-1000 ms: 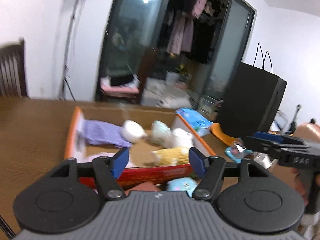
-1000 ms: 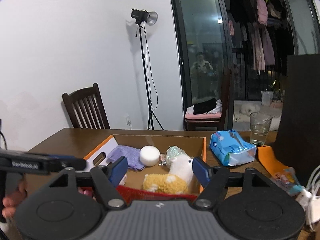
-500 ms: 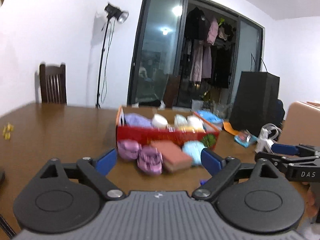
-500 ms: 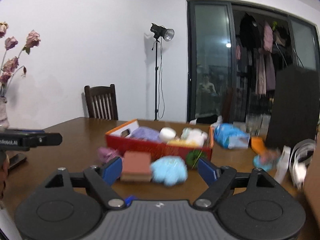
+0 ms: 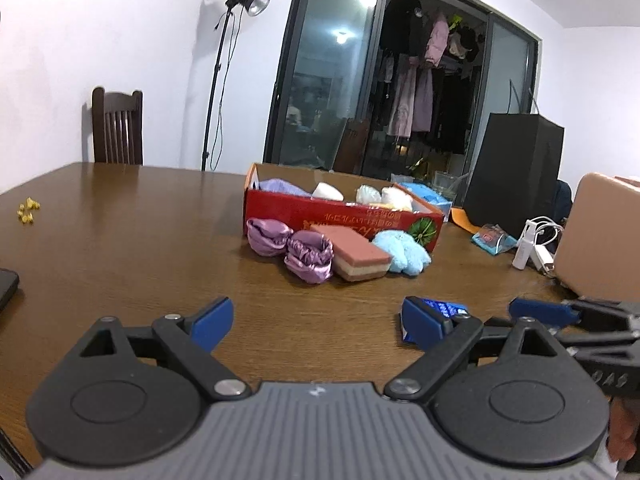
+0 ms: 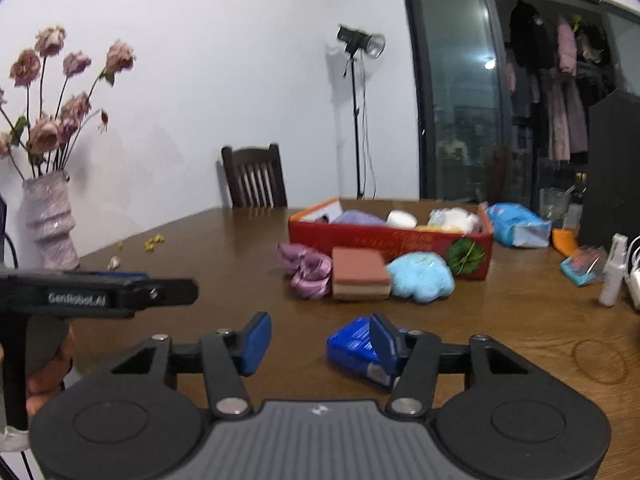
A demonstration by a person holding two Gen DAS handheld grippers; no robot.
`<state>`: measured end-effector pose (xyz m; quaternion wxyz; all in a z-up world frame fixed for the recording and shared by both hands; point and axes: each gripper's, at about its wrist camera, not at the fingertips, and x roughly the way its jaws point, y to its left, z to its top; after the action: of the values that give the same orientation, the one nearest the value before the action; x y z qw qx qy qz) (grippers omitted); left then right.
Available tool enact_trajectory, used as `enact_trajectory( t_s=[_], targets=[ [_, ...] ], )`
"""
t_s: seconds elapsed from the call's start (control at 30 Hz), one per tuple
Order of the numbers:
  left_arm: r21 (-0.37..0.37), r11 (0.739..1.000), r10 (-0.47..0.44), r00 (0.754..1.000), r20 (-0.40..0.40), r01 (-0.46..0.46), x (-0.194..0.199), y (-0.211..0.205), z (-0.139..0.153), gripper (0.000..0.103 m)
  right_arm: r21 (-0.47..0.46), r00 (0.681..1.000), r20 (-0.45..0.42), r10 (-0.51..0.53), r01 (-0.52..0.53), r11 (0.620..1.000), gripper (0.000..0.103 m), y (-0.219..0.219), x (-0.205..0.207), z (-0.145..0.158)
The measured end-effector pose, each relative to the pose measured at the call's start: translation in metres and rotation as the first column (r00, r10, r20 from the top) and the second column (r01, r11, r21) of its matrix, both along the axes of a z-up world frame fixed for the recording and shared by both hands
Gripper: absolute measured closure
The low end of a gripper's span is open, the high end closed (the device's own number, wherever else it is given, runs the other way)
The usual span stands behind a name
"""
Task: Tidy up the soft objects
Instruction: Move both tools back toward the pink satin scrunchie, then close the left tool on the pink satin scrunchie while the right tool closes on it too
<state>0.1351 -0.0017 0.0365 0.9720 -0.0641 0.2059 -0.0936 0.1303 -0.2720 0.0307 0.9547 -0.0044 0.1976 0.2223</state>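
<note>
- We see a brown wooden table (image 5: pixel 140 232) in a white-walled room, with a dark chair (image 6: pixel 254 178) and a studio light stand (image 5: pixel 224 76) behind it.
- A red box (image 5: pixel 344 216) sits mid-table holding soft items.
- Just in front of the box lie two purple scrunchies (image 5: pixel 290 248), a brown sponge (image 5: pixel 354 258) and a blue fluffy toy (image 5: pixel 402 252), packed side by side.
- Our left gripper (image 5: pixel 316 322) hovers low over the table, jaws wide apart and empty.
- Our right gripper (image 6: pixel 320 340) is likewise spread, with a blue packet (image 6: pixel 356 346) lying by its right finger.
</note>
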Motion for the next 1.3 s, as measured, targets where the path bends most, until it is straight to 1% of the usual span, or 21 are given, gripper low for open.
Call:
enact_trajectory(
  t_s=[0.07,0.2,0.27,0.33,0.4,0.47,0.53,0.57,0.63,0.73,0.8,0.83,0.87,0.9,0.97,1.03,1.07,1.1,1.17,1.23,1.3],
  targets=[
    [0.002,1.000,-0.005,1.000,-0.017,0.005,0.004,0.001,-0.007,0.010,-0.016,0.999,-0.035,0.000,0.000,1.000,0.056,0.005,0.008,-0.008],
    [0.005,1.000,-0.001,0.999,-0.051,0.001,0.020,0.005,-0.017,0.010,-0.013,0.995,-0.093,0.023,-0.024,1.000,0.059,0.013,0.024,-0.017],
    [0.010,1.000,0.018,0.999,-0.050,-0.017,0.034,0.009,-0.017,0.010,0.012,0.989,-0.130,0.071,-0.070,0.997,0.062,0.020,0.035,-0.019],
    [0.011,0.999,0.045,0.998,-0.039,-0.044,0.053,0.014,-0.013,0.010,0.035,0.977,-0.168,0.129,-0.125,0.992,0.062,0.032,0.049,-0.023],
    [0.017,0.998,0.054,0.998,-0.030,-0.053,0.078,0.020,-0.007,0.011,0.023,0.969,-0.193,0.155,-0.154,0.988,0.063,0.044,0.063,-0.027],
    [0.022,0.999,0.050,0.999,-0.019,-0.050,0.104,0.026,0.000,0.011,0.002,0.966,-0.207,0.152,-0.154,0.988,0.063,0.053,0.081,-0.030],
    [0.025,0.999,0.037,0.999,-0.010,-0.037,0.131,0.031,0.006,0.011,0.016,0.968,-0.217,0.124,-0.123,0.992,0.063,0.055,0.106,-0.030],
    [0.026,1.000,0.017,1.000,-0.009,-0.016,0.146,0.033,0.008,0.011,0.021,0.970,-0.220,0.104,-0.102,0.995,0.061,0.056,0.118,-0.029],
    [0.012,1.000,0.002,1.000,-0.031,-0.002,0.180,0.037,0.007,0.011,0.035,0.975,-0.203,0.089,-0.083,0.996,0.060,0.059,0.140,-0.022],
    [-0.040,0.999,-0.012,0.996,-0.090,0.008,0.224,0.044,-0.002,0.013,0.099,0.974,-0.192,0.123,-0.105,0.989,0.061,0.071,0.168,-0.014],
    [-0.093,0.995,-0.044,0.990,-0.133,0.032,0.245,0.049,-0.012,0.024,0.100,0.974,-0.201,0.102,-0.083,0.992,0.063,0.081,0.185,-0.016],
    [-0.117,0.992,-0.072,0.983,-0.170,0.052,0.252,0.051,-0.018,0.041,0.078,0.978,-0.202,0.061,-0.046,0.996,0.064,0.086,0.193,-0.019],
    [-0.137,0.987,-0.117,0.970,-0.212,0.089,0.257,0.053,-0.026,0.062,0.059,0.979,-0.199,0.031,-0.019,0.998,0.062,0.089,0.199,-0.022],
    [-0.148,0.981,-0.161,0.955,-0.251,0.126,0.259,0.053,-0.032,0.065,0.051,0.979,-0.204,0.014,-0.004,0.999,0.062,0.092,0.204,-0.026],
    [-0.126,0.980,-0.183,0.951,-0.248,0.155,0.249,0.057,-0.029,0.074,0.054,0.972,-0.233,0.018,-0.005,0.999,0.066,0.093,0.213,-0.034],
    [-0.130,0.977,-0.194,0.954,-0.229,0.168,0.235,0.061,-0.024,0.077,0.057,0.973,-0.232,0.014,-0.001,0.998,0.070,0.092,0.214,-0.035],
    [-0.125,0.979,-0.188,0.956,-0.225,0.163,0.227,0.061,-0.023,0.079,0.071,0.972,-0.235,0.018,-0.001,0.997,0.077,0.090,0.214,-0.034],
    [-0.106,0.983,-0.172,0.960,-0.222,0.151,0.218,0.060,-0.023,0.080,0.077,0.969,-0.245,0.028,-0.009,0.997,0.081,0.090,0.215,-0.033],
    [-0.077,0.990,-0.134,0.968,-0.212,0.120,0.195,0.057,-0.022,0.081,0.062,0.967,-0.247,0.069,-0.055,0.997,0.083,0.092,0.210,-0.032],
    [-0.095,0.991,-0.109,0.971,-0.213,0.090,0.168,0.058,-0.023,0.081,0.039,0.966,-0.234,0.113,-0.107,0.994,0.084,0.092,0.195,-0.029],
    [-0.145,0.987,-0.103,0.965,-0.243,0.069,0.139,0.059,-0.028,0.081,0.022,0.959,-0.241,0.147,-0.146,0.989,0.084,0.087,0.178,-0.028]
  ],
)
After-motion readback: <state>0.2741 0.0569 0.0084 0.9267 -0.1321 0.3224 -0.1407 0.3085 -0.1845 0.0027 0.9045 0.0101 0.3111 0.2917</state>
